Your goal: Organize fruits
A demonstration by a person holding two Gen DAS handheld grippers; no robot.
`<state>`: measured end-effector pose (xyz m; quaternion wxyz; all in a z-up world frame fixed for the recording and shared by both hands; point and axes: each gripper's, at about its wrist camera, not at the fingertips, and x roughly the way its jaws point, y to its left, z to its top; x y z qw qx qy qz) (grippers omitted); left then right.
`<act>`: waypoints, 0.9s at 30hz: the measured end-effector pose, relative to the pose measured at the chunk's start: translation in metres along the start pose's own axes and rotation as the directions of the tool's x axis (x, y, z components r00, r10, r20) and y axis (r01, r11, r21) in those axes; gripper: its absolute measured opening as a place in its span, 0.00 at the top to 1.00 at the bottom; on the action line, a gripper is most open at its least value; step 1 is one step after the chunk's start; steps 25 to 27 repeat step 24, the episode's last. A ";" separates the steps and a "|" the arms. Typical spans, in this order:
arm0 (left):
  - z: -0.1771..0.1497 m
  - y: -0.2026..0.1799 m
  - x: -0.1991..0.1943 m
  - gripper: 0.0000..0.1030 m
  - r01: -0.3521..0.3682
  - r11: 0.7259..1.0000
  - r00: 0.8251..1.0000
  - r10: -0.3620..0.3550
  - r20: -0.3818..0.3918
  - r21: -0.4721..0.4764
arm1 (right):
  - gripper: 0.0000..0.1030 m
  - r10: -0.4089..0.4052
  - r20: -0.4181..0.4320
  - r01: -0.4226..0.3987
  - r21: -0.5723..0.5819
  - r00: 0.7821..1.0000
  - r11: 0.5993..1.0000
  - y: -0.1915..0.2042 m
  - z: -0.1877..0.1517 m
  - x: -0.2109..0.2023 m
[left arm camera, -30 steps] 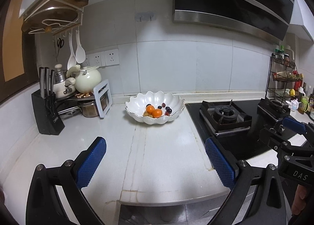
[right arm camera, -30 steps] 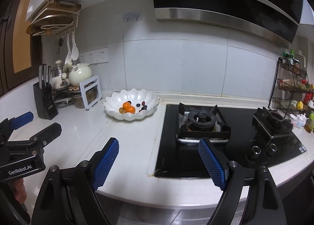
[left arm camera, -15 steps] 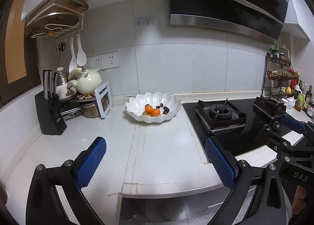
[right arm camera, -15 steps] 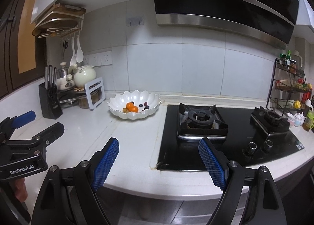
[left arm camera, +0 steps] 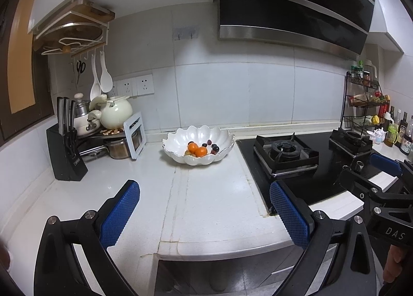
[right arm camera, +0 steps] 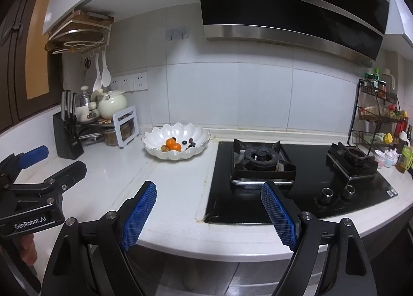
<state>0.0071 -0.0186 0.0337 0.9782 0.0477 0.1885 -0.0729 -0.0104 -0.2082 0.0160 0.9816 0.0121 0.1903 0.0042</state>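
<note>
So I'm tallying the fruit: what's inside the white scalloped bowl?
The white scalloped bowl holds two oranges, several dark grape-like fruits and a small yellowish-brown fruit. Anything beneath the oranges or behind the near rim is hidden.

White scalloped bowl (left arm camera: 198, 141) holds orange fruits (left arm camera: 200, 151) and dark grapes (left arm camera: 215, 148); black hob (right arm camera: 296, 190).

Dim, cool indoor light; strong fisheye warp, dark vignette at corners, sharp center.
</note>
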 end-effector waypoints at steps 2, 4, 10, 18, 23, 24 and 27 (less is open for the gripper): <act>0.000 0.000 -0.001 0.00 0.000 1.000 1.000 0.000 0.002 0.001 | 0.18 0.000 0.001 0.000 0.002 1.000 1.000 0.000 0.000 -0.001; 0.001 0.001 -0.001 0.00 0.002 1.000 1.000 -0.002 0.002 0.001 | 0.18 -0.001 0.000 0.001 0.003 1.000 1.000 -0.001 0.000 -0.001; 0.001 0.001 -0.001 0.00 0.008 1.000 1.000 -0.008 -0.002 0.001 | 0.18 0.000 -0.001 0.000 0.004 1.000 1.000 -0.001 0.000 -0.001; 0.001 0.001 -0.002 0.00 0.008 1.000 1.000 -0.008 -0.008 0.001 | 0.18 0.004 -0.002 -0.004 0.004 1.000 1.000 -0.001 0.000 -0.003; 0.001 0.000 -0.003 0.00 0.002 1.000 1.000 -0.002 -0.007 -0.004 | 0.18 0.006 -0.002 -0.006 0.003 1.000 1.000 0.000 -0.001 -0.005; 0.000 -0.001 -0.003 0.00 0.002 1.000 1.000 -0.002 -0.007 -0.004 | 0.18 0.006 -0.003 -0.006 0.003 1.000 1.000 0.000 -0.001 -0.004; 0.000 -0.001 -0.003 0.00 0.002 1.000 1.000 -0.002 -0.007 -0.004 | 0.18 0.006 -0.003 -0.006 0.003 1.000 1.000 0.000 -0.001 -0.004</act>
